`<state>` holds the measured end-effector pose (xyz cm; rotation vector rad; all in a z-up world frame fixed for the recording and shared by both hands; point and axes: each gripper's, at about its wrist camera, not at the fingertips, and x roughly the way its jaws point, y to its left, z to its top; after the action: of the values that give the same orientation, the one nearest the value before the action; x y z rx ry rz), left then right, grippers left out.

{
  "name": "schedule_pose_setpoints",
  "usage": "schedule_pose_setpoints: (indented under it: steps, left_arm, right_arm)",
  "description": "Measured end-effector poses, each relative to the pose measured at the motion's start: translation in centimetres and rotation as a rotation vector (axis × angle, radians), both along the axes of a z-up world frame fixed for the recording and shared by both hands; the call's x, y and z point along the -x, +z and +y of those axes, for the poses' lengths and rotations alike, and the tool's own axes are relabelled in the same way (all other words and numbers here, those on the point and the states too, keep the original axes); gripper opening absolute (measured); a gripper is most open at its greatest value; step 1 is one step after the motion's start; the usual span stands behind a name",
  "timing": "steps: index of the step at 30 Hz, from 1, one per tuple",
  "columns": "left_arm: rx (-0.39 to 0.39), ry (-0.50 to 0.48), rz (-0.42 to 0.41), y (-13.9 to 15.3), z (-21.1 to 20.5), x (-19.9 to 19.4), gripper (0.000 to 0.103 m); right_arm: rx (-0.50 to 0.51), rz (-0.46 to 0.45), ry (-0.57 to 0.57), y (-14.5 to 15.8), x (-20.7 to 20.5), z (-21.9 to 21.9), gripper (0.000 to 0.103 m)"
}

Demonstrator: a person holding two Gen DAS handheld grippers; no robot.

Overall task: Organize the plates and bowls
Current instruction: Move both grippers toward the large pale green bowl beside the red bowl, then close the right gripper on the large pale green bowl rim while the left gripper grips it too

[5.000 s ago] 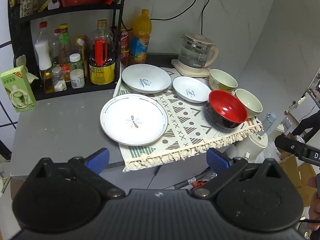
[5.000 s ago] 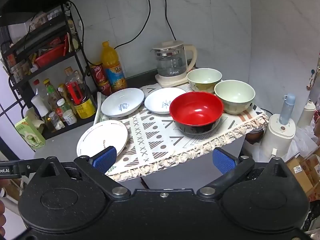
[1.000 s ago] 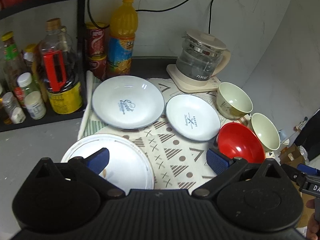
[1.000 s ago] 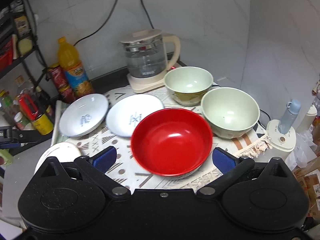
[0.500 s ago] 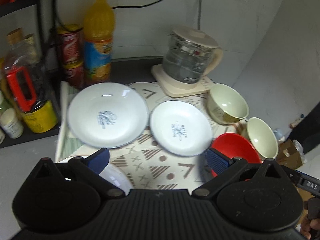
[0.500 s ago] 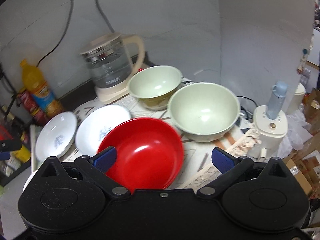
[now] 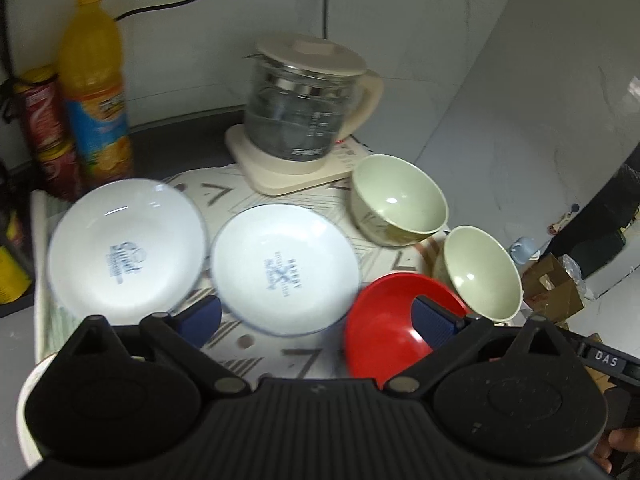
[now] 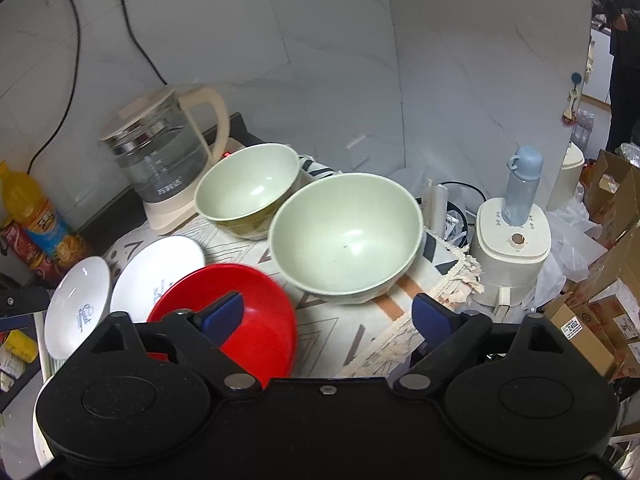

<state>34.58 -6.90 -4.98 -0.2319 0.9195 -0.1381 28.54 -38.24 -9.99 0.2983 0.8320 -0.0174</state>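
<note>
Left gripper (image 7: 318,318): its blue pads stand wide apart and hold nothing. It hangs above the patterned cloth (image 7: 280,354), with the near rim of the smaller white plate between the pads in the picture.
Right gripper (image 8: 328,316): the jaws are closing, but the pads are far from each other and nothing is pressed between them. The near side of a pale green bowl shows in the gap.
Larger white plate (image 7: 126,246): lies on the left part of the cloth, with blue writing in the middle.
Smaller white plate (image 7: 284,268): lies just beside the larger one, to its right; their rims nearly touch.
Red bowl (image 7: 384,332): stands at the front of the cloth, right of the smaller plate. One blue pad of each gripper covers a part of it.
Near green bowl (image 8: 346,238): stands upright close to the fringed edge of the cloth, just beside the red bowl.
Far green bowl (image 8: 250,190): stands behind the near one, their rims seem to touch; it has a darker olive outside.
Third plate (image 7: 26,396): only a white edge shows at the lower left, mostly hidden by the left gripper body.
Glass kettle (image 7: 306,114): on its cream base at the back, near the wall.
Orange drink bottle (image 7: 94,84): upright at the back left, beside red cans (image 7: 46,128).
</note>
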Motion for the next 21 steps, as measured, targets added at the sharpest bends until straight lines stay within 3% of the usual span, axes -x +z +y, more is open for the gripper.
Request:
schedule_pose_setpoints:
  steps: [6, 21]
  left_arm:
    - [0.008, -0.014, -0.008, -0.6, -3.5, -2.5, 0.097]
    - [-0.001, -0.062, 0.059, -4.3, -11.8, -8.6, 0.086]
  right_arm:
    - [-0.039, 0.023, -0.021, -1.4, -2.4, -3.0, 0.074]
    - [-0.054, 0.086, 0.025, -5.8, -7.1, -7.4, 0.067]
